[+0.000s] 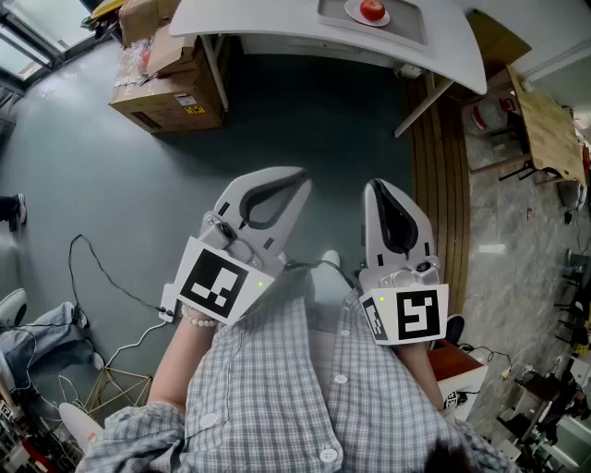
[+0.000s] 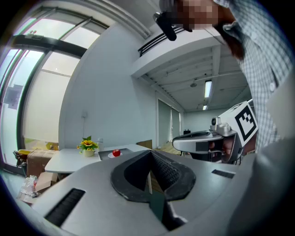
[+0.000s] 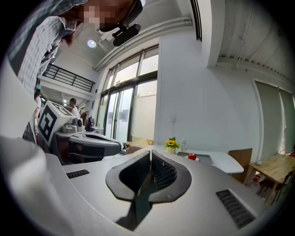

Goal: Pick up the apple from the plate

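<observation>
A red apple [image 1: 372, 9] rests on a small white plate [image 1: 355, 17] in a grey tray on the white table [image 1: 277, 23] far ahead. The apple [image 2: 116, 152] shows small and distant in the left gripper view, and the apple [image 3: 192, 156] likewise in the right gripper view. My left gripper [image 1: 297, 182] and right gripper [image 1: 379, 188] are held close to my body, well short of the table. Both are shut, jaws together, nothing between them.
Cardboard boxes [image 1: 166, 69] stand on the floor left of the table. A vase of sunflowers [image 2: 87, 146] sits on the table. Cables [image 1: 102, 277] trail over the grey floor at left. A wooden table [image 1: 545, 125] and clutter lie at right.
</observation>
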A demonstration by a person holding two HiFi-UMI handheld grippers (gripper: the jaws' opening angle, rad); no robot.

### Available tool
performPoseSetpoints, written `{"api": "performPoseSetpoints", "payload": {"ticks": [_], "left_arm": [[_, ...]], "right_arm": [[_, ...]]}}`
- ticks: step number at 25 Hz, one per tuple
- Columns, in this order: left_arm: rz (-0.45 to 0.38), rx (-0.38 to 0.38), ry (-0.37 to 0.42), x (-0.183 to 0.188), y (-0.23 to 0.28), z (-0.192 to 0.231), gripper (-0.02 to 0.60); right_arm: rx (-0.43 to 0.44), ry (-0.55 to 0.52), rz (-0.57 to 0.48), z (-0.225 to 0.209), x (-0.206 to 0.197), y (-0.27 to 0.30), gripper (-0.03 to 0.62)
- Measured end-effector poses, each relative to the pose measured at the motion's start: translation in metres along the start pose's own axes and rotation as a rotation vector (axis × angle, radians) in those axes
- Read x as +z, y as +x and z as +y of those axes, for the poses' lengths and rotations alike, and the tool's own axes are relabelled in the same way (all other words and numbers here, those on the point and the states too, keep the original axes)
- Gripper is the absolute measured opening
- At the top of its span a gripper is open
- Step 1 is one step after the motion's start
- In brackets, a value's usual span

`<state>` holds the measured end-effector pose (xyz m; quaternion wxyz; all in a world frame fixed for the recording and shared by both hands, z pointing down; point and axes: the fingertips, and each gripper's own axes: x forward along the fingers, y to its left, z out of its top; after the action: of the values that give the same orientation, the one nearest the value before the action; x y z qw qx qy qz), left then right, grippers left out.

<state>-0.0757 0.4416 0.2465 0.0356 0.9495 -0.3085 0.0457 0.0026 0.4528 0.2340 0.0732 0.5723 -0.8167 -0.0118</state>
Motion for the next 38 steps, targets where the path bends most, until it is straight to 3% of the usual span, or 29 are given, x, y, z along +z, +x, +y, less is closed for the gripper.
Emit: {"api": "performPoseSetpoints", "payload": {"ticks": [13, 32, 38], "left_arm": [[-0.019, -0.008, 0.016, -0.001, -0.008, 0.009, 0.011], [-0.041, -0.005, 0.058, 0.006, -0.021, 0.005, 0.011], [-0.027, -0.005, 0.14, 0.011, 0.0, 0.005, 0.011]], "right_arm": [[-0.009, 0.011, -0.008, 0.013, 0.0, 0.009, 0.029], [0.031, -0.12, -0.053, 0.046, 0.02, 0.007, 0.029], [0.049, -0.112, -0.074, 0.024, 0.022, 0.018, 0.029]]}}
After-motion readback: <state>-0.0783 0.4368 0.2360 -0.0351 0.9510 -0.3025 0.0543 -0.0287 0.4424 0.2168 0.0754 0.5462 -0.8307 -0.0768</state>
